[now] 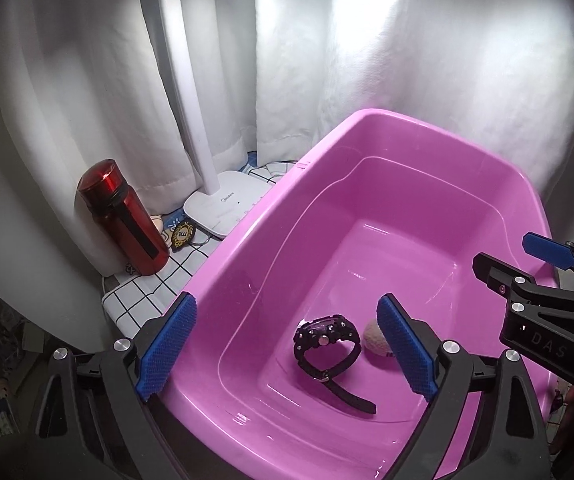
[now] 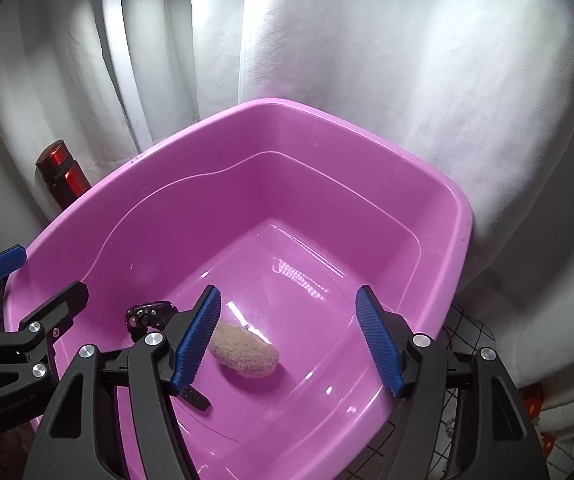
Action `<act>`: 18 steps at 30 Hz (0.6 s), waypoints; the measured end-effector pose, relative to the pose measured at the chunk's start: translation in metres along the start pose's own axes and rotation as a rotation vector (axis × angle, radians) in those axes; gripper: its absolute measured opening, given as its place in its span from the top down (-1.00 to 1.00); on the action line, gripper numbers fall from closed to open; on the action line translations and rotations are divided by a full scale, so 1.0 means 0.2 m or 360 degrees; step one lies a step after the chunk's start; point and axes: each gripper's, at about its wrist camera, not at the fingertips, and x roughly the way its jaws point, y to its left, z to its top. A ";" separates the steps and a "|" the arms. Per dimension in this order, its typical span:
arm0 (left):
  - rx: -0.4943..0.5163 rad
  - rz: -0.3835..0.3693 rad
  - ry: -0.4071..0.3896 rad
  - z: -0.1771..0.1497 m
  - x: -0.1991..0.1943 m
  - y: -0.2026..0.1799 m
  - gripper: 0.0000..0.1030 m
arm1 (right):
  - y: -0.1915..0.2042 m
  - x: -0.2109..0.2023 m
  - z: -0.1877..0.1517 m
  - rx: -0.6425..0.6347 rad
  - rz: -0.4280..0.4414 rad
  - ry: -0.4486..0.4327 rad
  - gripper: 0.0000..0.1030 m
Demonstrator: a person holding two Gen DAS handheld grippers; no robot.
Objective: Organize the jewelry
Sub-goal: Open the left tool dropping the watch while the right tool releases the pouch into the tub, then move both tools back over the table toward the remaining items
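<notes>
Hovering above the near end of the pink tub (image 1: 247, 240), the left gripper (image 1: 287, 356) is holding its jaws spread wide with nothing between the blue pads (image 1: 167, 352). The black wristwatch (image 1: 327, 348) is lying on the tub floor almost directly below that gap, its strap buckled into a loop and the free tail trailing toward the near wall. Just beside it, on the right, a beige fuzzy oval piece (image 2: 245, 354) is resting on the same floor; what it is cannot be told from either view.

The right gripper (image 2: 287, 340) is also standing with jaws wide and empty, poised over the fuzzy piece, which is sitting nearer its left pad (image 2: 197, 340) than its right.

Judged from this, both items are already inside the tub, so the step in hand looks like either a release just made or a pick about to begin; the views are not settling which. If a pick is meant, the left gripper would do well to descend straight and close across the watch case rather than the loose strap tail, which would likely slip or swing. The right gripper should centre itself over the fuzzy piece first, since the two grippers are working close together and could knock each other.

Outside the tub, toward the far left corner of the checked tabletop (image 1: 139, 296), a red bottle (image 1: 127, 216) and a white lamp base (image 1: 227, 204) are standing well apart from the work.
</notes>
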 end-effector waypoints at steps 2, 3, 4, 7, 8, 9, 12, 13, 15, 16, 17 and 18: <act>0.0003 -0.0002 0.0000 0.00 0.00 0.00 -0.75 | 0.00 -0.01 0.00 0.0004 -0.0003 -0.0006 -0.30; 0.0003 -0.0001 0.0004 0.00 0.00 0.01 -0.75 | -0.01 -0.02 -0.01 0.0006 -0.0003 -0.0008 -0.30; 0.0003 -0.0001 0.0008 0.00 0.00 0.01 -0.75 | -0.01 -0.03 -0.01 0.0007 -0.0004 -0.0012 -0.30; -0.0005 -0.0005 0.0014 -0.01 0.00 0.01 -0.75 | -0.01 -0.05 -0.02 0.0011 -0.0007 -0.0019 -0.30; -0.0010 -0.0008 0.0013 -0.01 -0.01 0.02 -0.75 | -0.01 -0.05 -0.03 0.0014 -0.0010 -0.0023 -0.30; -0.0014 -0.0012 0.0013 -0.01 -0.01 0.02 -0.75 | -0.02 -0.06 -0.04 0.0020 -0.0010 -0.0028 -0.30; -0.0028 -0.0021 0.0004 -0.02 -0.04 0.02 -0.75 | -0.03 -0.09 -0.06 0.0045 -0.0009 -0.0041 -0.30; -0.0032 -0.0027 -0.0001 -0.02 -0.05 0.02 -0.75 | -0.04 -0.10 -0.07 0.0053 -0.0010 -0.0046 -0.30; -0.0039 -0.0038 -0.0009 -0.03 -0.06 0.02 -0.75 | -0.05 -0.13 -0.09 0.0068 -0.0010 -0.0056 -0.30; -0.0041 -0.0042 -0.0012 -0.03 -0.07 0.02 -0.75 | -0.05 -0.15 -0.11 0.0076 -0.0010 -0.0063 -0.30; -0.0043 -0.0047 -0.0013 -0.04 -0.08 0.01 -0.75 | -0.06 -0.16 -0.12 0.0084 -0.0012 -0.0071 -0.30; -0.0043 -0.0052 -0.0014 -0.04 -0.08 0.01 -0.75 | -0.06 -0.18 -0.13 0.0092 -0.0014 -0.0080 -0.30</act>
